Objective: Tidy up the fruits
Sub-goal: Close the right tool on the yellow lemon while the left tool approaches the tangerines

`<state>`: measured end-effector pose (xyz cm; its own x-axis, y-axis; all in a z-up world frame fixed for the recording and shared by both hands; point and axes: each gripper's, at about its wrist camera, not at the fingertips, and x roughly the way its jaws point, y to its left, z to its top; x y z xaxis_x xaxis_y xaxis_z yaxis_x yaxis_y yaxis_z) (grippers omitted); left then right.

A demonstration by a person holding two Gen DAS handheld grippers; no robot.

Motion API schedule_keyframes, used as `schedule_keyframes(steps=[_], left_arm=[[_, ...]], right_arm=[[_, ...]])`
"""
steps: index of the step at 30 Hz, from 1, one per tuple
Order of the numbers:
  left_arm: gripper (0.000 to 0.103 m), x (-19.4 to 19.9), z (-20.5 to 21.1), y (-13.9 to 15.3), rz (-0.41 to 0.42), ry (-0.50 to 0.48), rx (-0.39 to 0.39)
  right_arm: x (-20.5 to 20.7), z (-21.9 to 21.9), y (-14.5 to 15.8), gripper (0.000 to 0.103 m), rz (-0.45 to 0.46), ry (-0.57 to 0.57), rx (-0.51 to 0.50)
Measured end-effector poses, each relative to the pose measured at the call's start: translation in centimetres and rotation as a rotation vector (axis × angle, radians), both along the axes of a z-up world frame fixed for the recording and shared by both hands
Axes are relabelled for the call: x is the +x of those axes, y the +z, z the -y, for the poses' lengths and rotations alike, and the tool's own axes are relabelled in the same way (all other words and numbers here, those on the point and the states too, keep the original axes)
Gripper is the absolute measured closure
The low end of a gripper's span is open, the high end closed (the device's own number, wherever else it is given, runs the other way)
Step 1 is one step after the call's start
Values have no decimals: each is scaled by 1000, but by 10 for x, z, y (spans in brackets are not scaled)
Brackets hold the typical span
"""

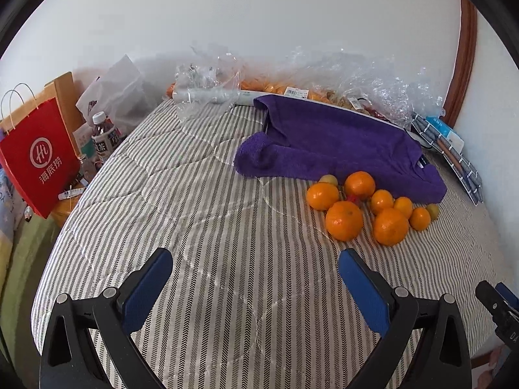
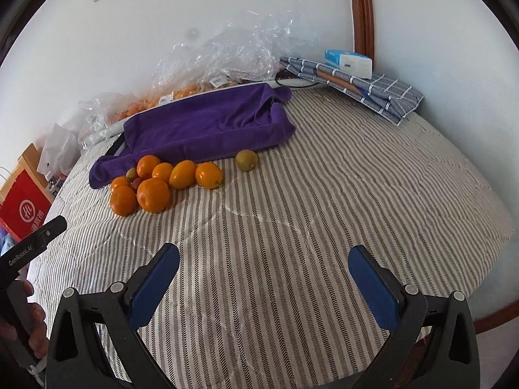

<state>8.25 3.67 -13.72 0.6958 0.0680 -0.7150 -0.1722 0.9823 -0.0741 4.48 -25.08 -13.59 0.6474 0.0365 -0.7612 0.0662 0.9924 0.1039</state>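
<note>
Left hand-held gripper (image 1: 256, 267): blue pads spread wide, nothing between them, hovering over the striped bed cover (image 1: 194, 214). Right hand-held gripper (image 2: 264, 264): same, pads apart and empty, over the same cover. The left unit's black body shows at the left edge of the right wrist view, with a person's hand (image 2: 30, 327) on its handle.

Purple towel (image 1: 337, 139) lies ahead of both grippers, draped over a tray-like shape near the wall. Crumpled clear plastic bags (image 1: 356, 74) sit beyond it against the wall, with orange fruit inside. Red paper bag (image 1: 35, 155) stands off the bed, far left of the left gripper. Folded checked cloth (image 2: 366, 87) lies ahead and right of the right gripper, a small blue-white box (image 2: 350, 61) on top.

Orange pile (image 1: 366, 207): a loose cluster on the cover, touching the towel's near edge, ahead-right of the left gripper and ahead-left of the right one. A couple of small greenish fruits and something reddish are mixed in. One greenish-brown fruit (image 2: 247, 160) sits apart, just right of the pile and roughly straight ahead of the right gripper.
</note>
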Motion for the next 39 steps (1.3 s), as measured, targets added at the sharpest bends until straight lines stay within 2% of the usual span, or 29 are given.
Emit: schedule_keyframes(steps=[3, 6, 11, 13, 14, 18, 19, 22, 26, 30, 34, 39], left_arm=[[2, 8, -3, -11, -43, -5, 5], [4, 11, -6, -19, -54, -6, 25], [4, 22, -16, -35, -109, 4, 50], [4, 27, -18, -41, -122, 13, 58], [4, 28, -19, -43, -116, 14, 51], [6, 33, -21, -41, -116, 31, 32], [6, 35, -21, -41, -121, 27, 39], [5, 43, -20, -41, -123, 0, 48], [5, 57, -23, -41, -131, -13, 42], [3, 73, -22, -44, -146, -37, 59], [0, 82, -21, -44, -149, -59, 49], [0, 82, -21, -45, -149, -65, 48]], right_arm=[[5, 3, -11, 0, -16, -4, 25], [10, 2, -18, 1, -40, -7, 8], [20, -6, -30, 16, -80, 41, -17], [25, -7, -36, 30, -89, 50, -15], [28, -7, -39, 32, -94, 50, -23], [42, -9, -43, 33, -88, 69, -83], [46, -9, -42, 36, -87, 72, -87], [61, -7, -40, 43, -96, 77, -89], [82, -1, -37, 45, -89, 78, -52], [99, -3, -38, 53, -80, 107, -58], [116, -10, -38, 59, -97, 143, -7], [127, -19, -40, 61, -77, 145, -52]])
